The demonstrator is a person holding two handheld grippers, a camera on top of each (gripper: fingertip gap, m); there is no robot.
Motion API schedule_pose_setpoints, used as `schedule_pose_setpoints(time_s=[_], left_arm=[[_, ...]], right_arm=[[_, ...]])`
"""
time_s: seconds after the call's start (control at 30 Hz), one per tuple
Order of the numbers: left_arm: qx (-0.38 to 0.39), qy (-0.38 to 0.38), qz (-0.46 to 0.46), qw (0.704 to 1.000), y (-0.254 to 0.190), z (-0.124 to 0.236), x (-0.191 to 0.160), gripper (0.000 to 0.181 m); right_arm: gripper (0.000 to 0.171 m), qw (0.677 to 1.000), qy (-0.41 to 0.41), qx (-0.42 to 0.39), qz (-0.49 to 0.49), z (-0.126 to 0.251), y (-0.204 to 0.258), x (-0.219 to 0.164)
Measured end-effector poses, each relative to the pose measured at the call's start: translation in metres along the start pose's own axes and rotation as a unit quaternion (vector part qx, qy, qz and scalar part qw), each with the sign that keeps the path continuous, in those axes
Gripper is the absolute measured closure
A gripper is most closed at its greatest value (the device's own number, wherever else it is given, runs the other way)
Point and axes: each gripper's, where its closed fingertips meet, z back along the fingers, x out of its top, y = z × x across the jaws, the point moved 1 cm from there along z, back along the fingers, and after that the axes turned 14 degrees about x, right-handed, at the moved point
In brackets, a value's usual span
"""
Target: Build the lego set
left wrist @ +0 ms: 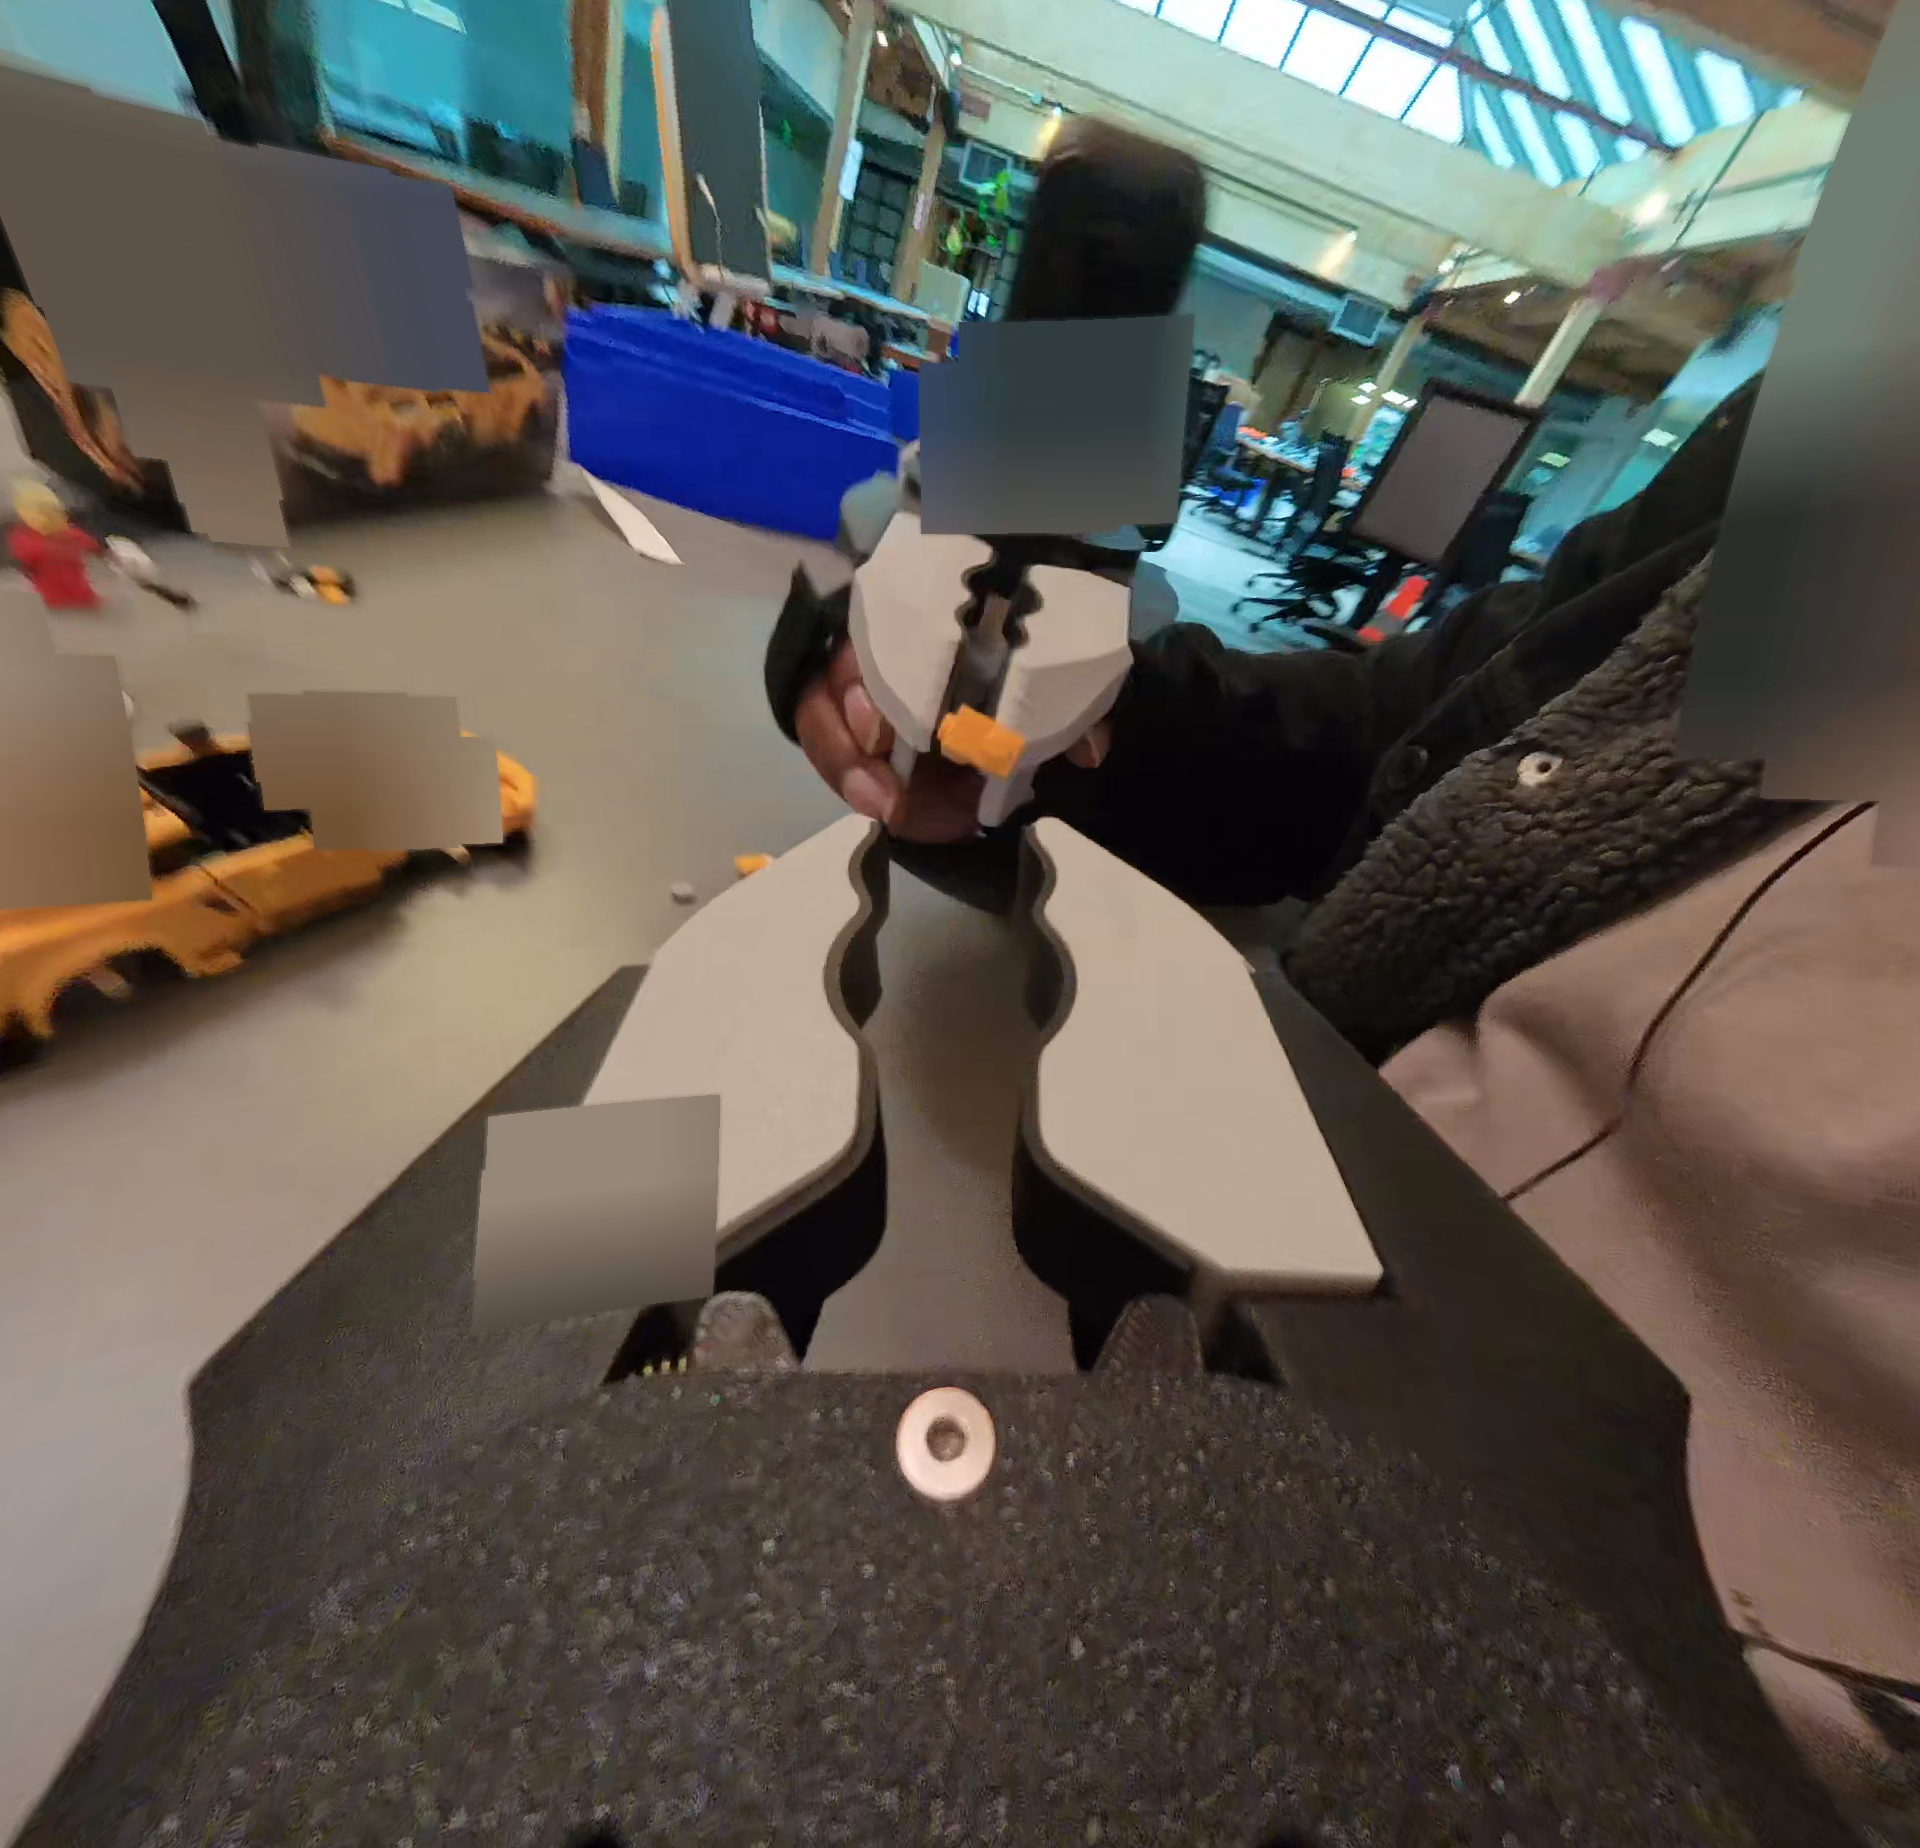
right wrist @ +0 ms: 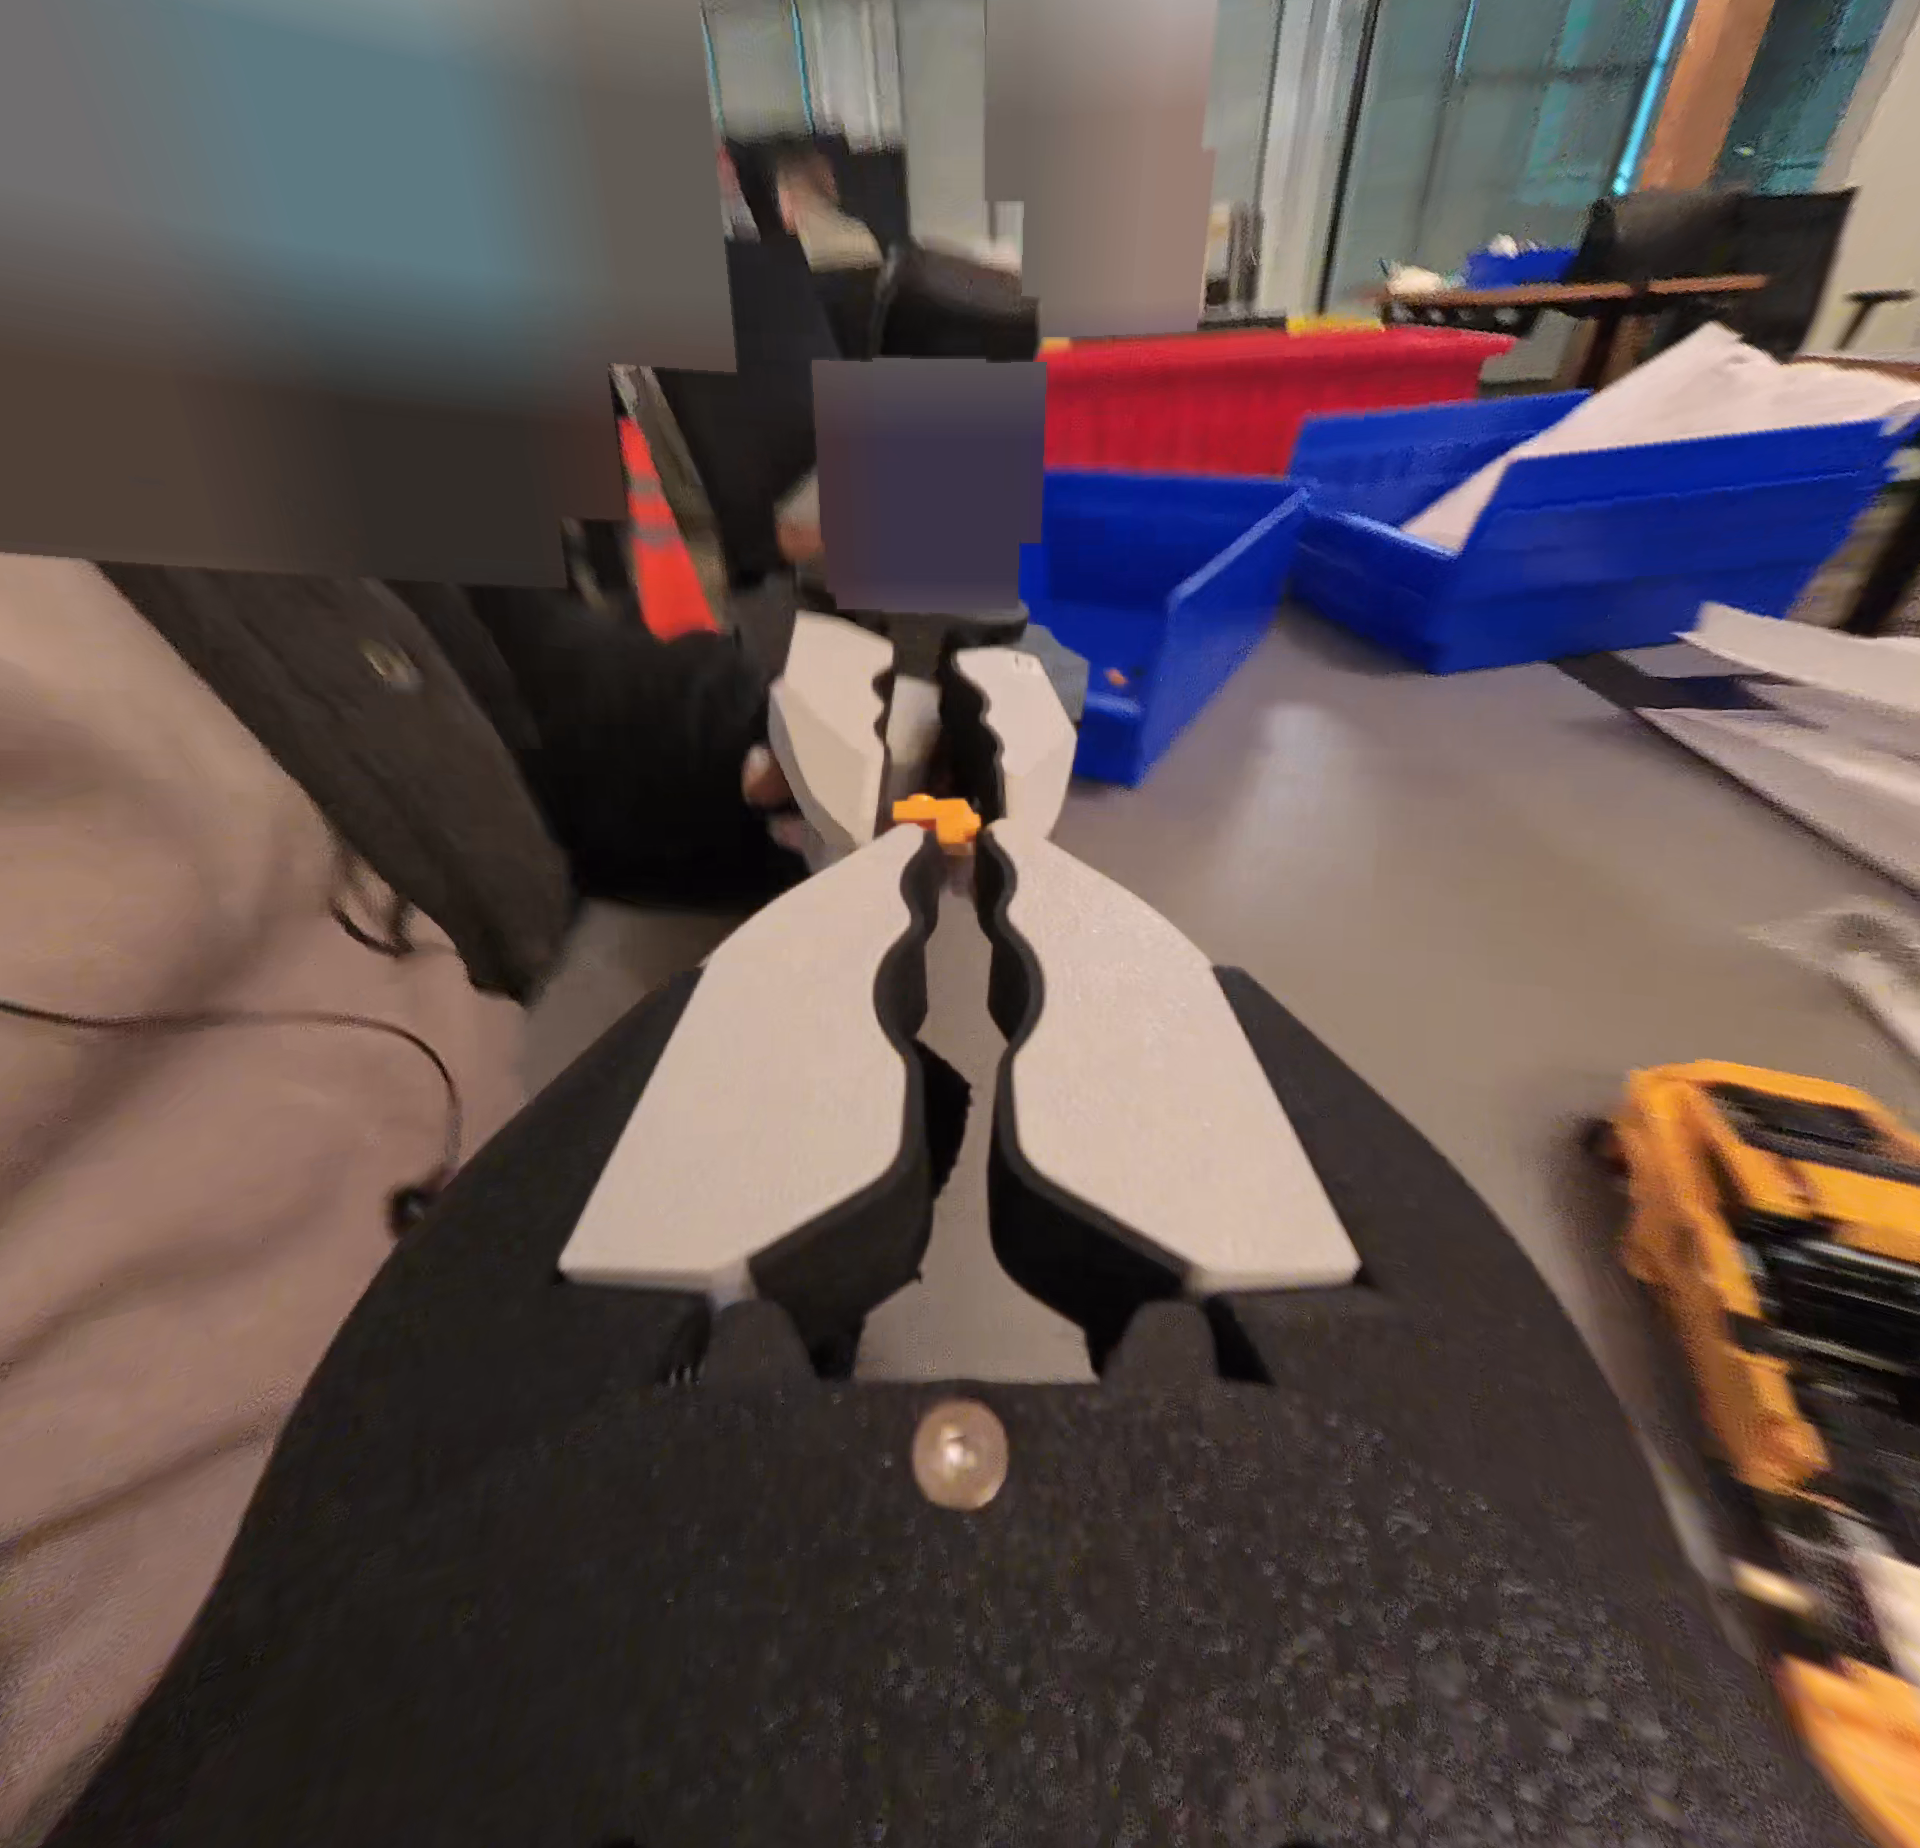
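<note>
My right gripper (right wrist: 945,848) is shut on a small orange brick (right wrist: 935,813), pinched at its fingertips and held in the air above the grey table (right wrist: 1403,915). My left gripper (left wrist: 951,842) is open and empty and points straight at the right gripper, tip to tip and a short way apart. In the left wrist view the orange brick (left wrist: 977,749) shows between the right gripper's grey fingers (left wrist: 1049,676), with a hand behind them. The left gripper's fingers (right wrist: 831,738) show behind the brick in the right wrist view. A partly built orange lego car (left wrist: 208,894) lies on the table, also seen in the right wrist view (right wrist: 1766,1331).
Blue bins (right wrist: 1558,541) and a red bin (right wrist: 1247,396) stand at the table's far side, with paper sheets (right wrist: 1818,676) beside them. A red minifigure (left wrist: 52,551) and loose small pieces (left wrist: 312,583) lie near a picture box (left wrist: 416,427). A person's sleeve and jacket (left wrist: 1558,863) are close by.
</note>
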Motion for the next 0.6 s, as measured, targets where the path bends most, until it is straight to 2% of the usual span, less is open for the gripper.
schedule_pose_setpoints(time_s=[0.1,0.17,0.27,0.33,0.6], left_arm=[[0.014,-0.037,-0.05,0.998,-0.006,0.002,0.009,0.156],[0.009,-0.05,-0.048,0.998,-0.008,0.003,0.013,0.156],[0.004,-0.045,-0.037,0.998,-0.009,0.004,0.013,0.158],[-0.006,-0.04,-0.035,0.999,-0.012,0.004,0.012,0.167],[0.011,-0.021,-0.05,0.998,-0.009,0.003,0.008,0.169]], right_arm=[[0.165,0.995,-0.072,0.038,-0.055,-0.002,0.002,0.005],[0.165,0.993,-0.087,0.05,-0.063,-0.006,0.004,0.004],[0.165,0.994,-0.083,0.055,-0.053,-0.011,0.006,0.002],[0.165,0.994,-0.083,0.053,-0.048,-0.012,0.007,0.001],[0.164,0.997,-0.058,0.041,-0.043,-0.011,0.003,-0.004]])
